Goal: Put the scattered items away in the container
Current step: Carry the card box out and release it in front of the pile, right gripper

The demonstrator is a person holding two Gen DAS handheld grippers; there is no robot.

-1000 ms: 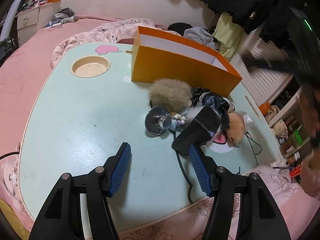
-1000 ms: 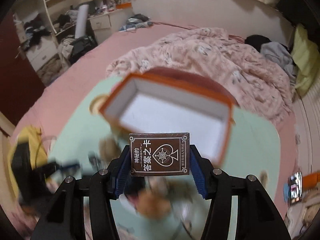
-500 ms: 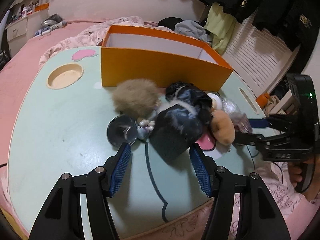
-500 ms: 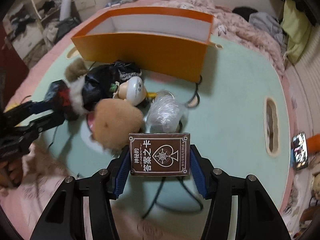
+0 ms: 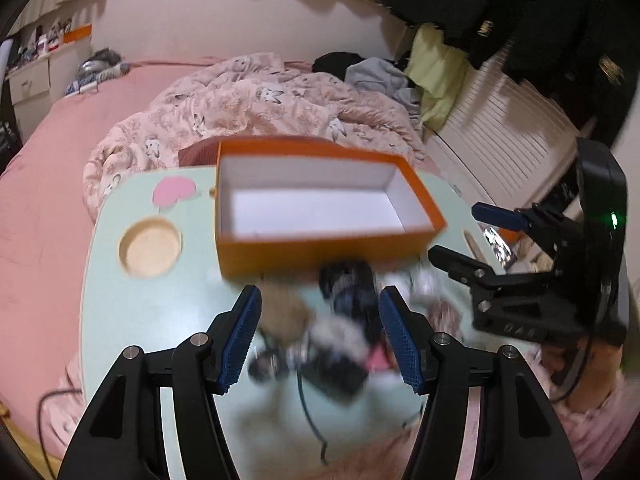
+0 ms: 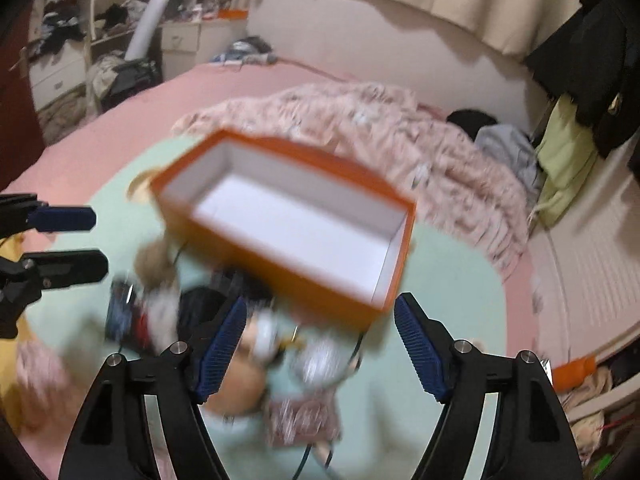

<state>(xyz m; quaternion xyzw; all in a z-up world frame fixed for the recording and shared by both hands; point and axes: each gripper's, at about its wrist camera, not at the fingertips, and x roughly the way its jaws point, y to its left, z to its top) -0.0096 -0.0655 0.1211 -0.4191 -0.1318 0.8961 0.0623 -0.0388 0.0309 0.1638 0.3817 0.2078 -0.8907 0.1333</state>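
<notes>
The orange box (image 5: 320,246), white inside and with nothing in it that I can see, stands at the far side of the mint table (image 5: 132,300). In front of it lies a blurred heap: a tan fluffy ball (image 5: 284,312), a black cloth item (image 5: 352,284) and small pale things. My left gripper (image 5: 318,336) hovers above the heap, open and holding nothing. My right gripper (image 6: 320,320) is opening its jaws with nothing between them. A blurred brown patterned thing (image 6: 304,416), perhaps the card box, lies on the table below it. The orange box (image 6: 280,240) shows here too.
A round cup hollow (image 5: 150,246) and a pink heart (image 5: 174,194) mark the table's left part. A black cable (image 5: 308,408) runs to the near edge. A pink blanket (image 5: 260,108) on the bed lies behind the box. Each gripper shows in the other's view: the right gripper (image 5: 454,232), the left gripper (image 6: 96,242).
The right gripper's jaws have widened and the brown card box is no longer between them. The left gripper has risen from the heap. Both views now look down into the orange box.
</notes>
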